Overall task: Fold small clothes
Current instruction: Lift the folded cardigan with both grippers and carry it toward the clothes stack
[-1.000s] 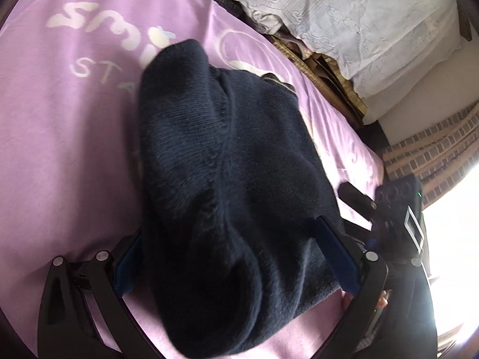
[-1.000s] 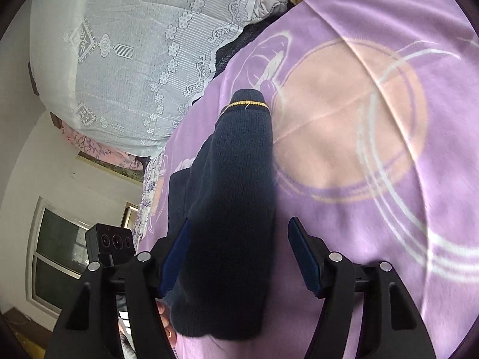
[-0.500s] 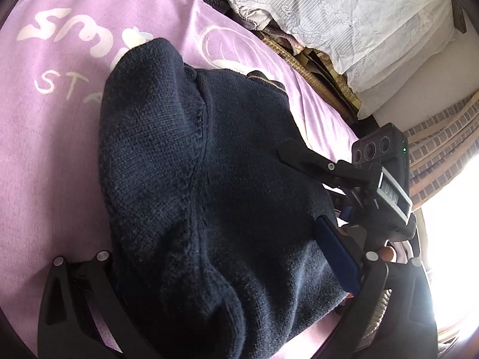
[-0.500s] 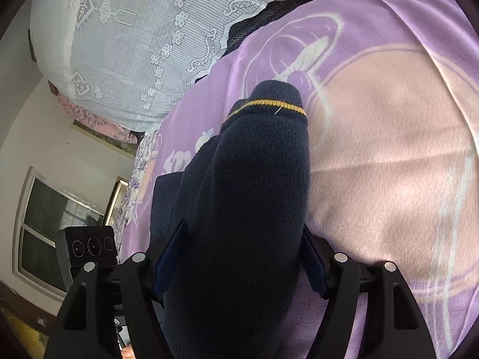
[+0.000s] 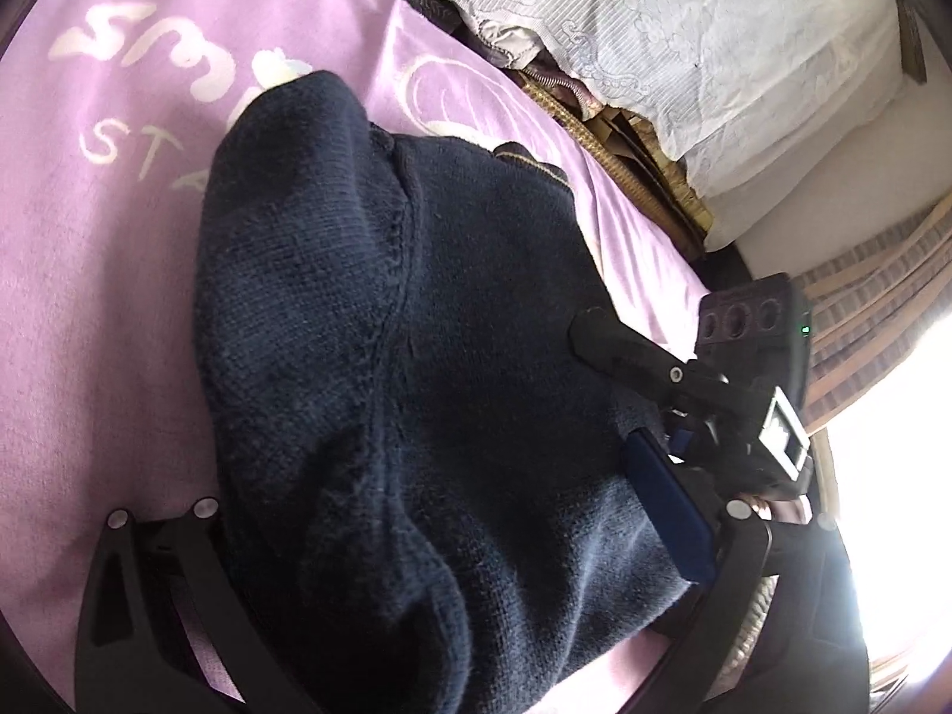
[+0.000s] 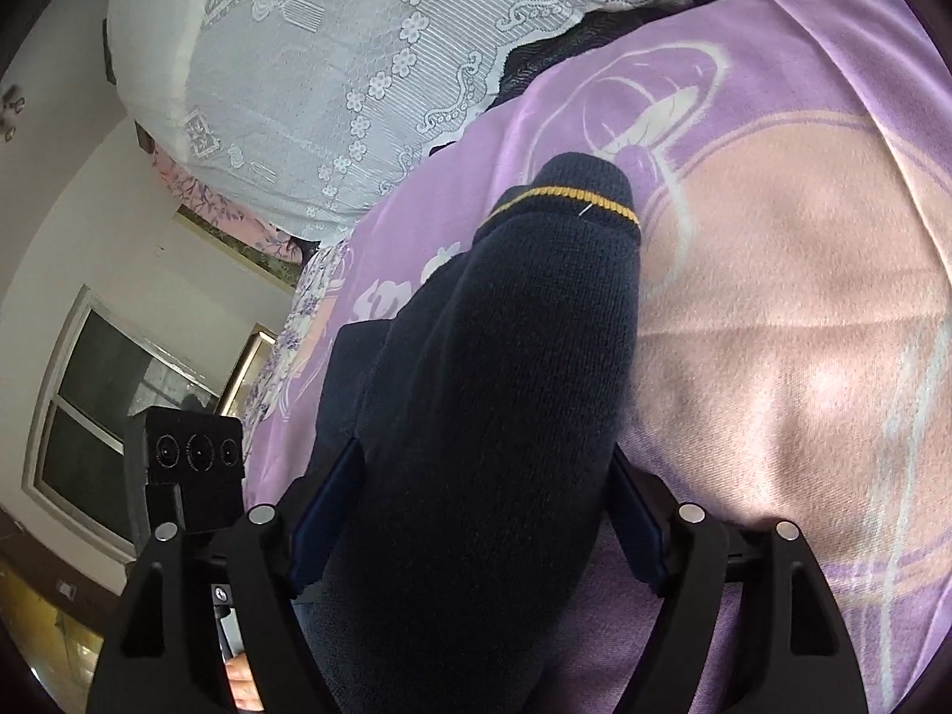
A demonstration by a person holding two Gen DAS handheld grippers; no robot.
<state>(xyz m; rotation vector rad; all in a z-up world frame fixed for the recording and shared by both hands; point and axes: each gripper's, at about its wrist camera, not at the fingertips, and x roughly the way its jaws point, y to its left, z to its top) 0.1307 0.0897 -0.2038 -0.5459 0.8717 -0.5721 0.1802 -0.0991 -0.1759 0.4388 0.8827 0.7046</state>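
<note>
Navy sweater [image 5: 428, 369] lies bunched on the purple blanket [image 5: 101, 297] of the bed, near its edge by the lace-covered pile [image 5: 684, 30]. Right claw [image 6: 482, 511] straddles a sleeve [image 6: 511, 357] with a yellow-striped cuff; its jaws have just been opening, the pads at the knit's sides. Left claw [image 5: 464, 535] spans the sweater's bulk, jaws wide, the cloth draped between them and hiding one pad.

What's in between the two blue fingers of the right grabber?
A sleeve of the dark blue sweater, the one with a yellow stripe near its cuff, lies between the right gripper's fingers on the purple blanket, seen from the right wrist.
</note>
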